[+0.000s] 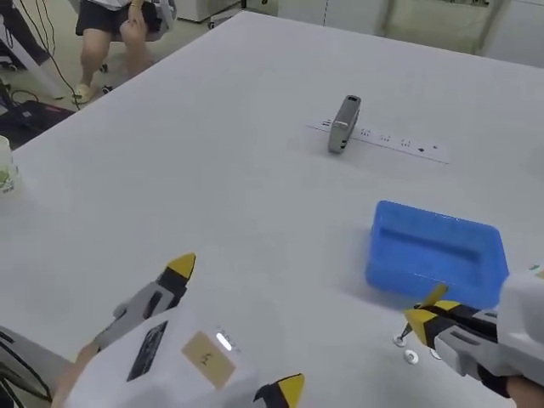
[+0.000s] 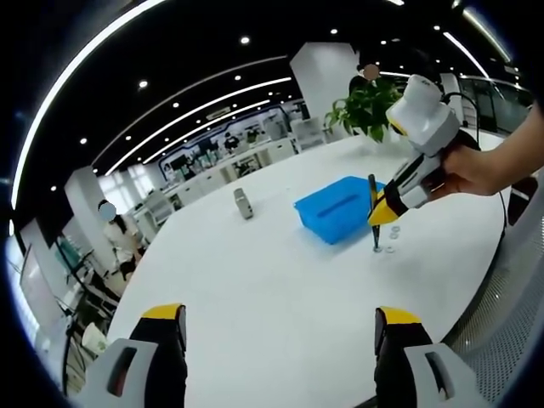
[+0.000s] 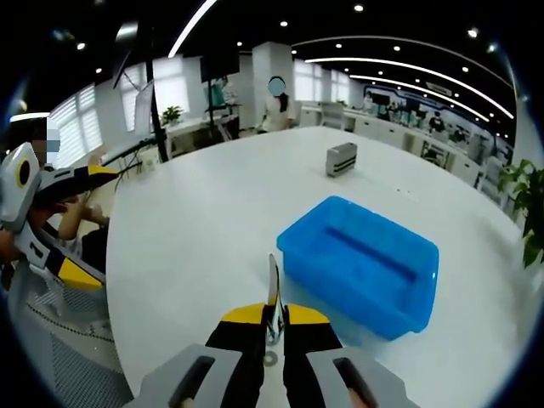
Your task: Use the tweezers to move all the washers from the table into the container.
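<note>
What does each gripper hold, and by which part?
The right gripper is shut on the tweezers, around their middle; the left gripper is open and holds nothing.

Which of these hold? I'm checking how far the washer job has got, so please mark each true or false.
1. The right gripper is shut on the tweezers. True.
2. The left gripper holds a washer. False: its jaws stand wide apart with nothing between them.
3. Washers lie on the table close to the blue container. True.
4. The container is already full of washers. False: no washer shows inside it, and its floor looks bare.
</note>
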`<action>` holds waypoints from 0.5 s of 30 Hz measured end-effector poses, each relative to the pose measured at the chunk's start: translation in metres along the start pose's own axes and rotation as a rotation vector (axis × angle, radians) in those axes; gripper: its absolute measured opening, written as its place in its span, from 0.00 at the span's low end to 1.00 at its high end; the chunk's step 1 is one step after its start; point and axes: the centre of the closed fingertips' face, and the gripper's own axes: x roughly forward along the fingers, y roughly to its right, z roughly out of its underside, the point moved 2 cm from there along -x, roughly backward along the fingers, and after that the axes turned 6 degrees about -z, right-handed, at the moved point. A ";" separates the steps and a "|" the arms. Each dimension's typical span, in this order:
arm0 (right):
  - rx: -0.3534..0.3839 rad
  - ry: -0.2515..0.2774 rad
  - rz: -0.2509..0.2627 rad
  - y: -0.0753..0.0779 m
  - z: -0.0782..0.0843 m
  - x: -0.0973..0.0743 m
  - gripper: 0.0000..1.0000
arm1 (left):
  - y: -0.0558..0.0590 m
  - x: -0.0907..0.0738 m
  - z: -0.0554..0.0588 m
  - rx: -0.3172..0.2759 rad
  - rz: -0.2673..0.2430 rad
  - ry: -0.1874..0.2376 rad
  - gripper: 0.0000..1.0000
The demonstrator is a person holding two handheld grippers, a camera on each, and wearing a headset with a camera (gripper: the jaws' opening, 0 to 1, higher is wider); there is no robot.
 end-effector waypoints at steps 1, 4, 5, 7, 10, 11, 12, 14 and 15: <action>0.000 -0.002 0.000 0.000 0.000 0.000 0.02 | 0.000 0.000 0.000 -0.001 -0.001 -0.002 0.95; 0.006 -0.004 -0.003 0.001 0.001 -0.001 0.02 | -0.001 0.000 0.000 -0.002 -0.005 0.002 0.95; 0.010 -0.003 -0.004 0.001 0.001 -0.001 0.02 | -0.002 -0.001 -0.001 -0.002 -0.009 0.008 0.95; 0.021 0.001 -0.004 0.001 0.002 -0.002 0.02 | -0.003 -0.001 -0.003 -0.019 -0.006 0.023 0.95; 0.025 0.002 -0.004 0.002 0.002 -0.002 0.02 | -0.002 -0.001 -0.003 -0.018 -0.003 0.025 0.95; 0.025 0.001 -0.005 0.003 0.002 -0.002 0.02 | -0.002 -0.001 -0.004 -0.020 0.001 0.027 0.96; 0.024 0.000 -0.005 0.003 0.002 -0.002 0.02 | -0.002 -0.001 -0.004 -0.024 0.003 0.027 0.96; 0.021 0.002 -0.006 0.004 0.001 -0.002 0.02 | -0.001 -0.001 -0.002 -0.025 0.005 0.019 0.96; 0.022 0.006 -0.007 0.004 0.000 -0.002 0.02 | -0.001 -0.001 -0.002 -0.022 0.004 0.017 0.96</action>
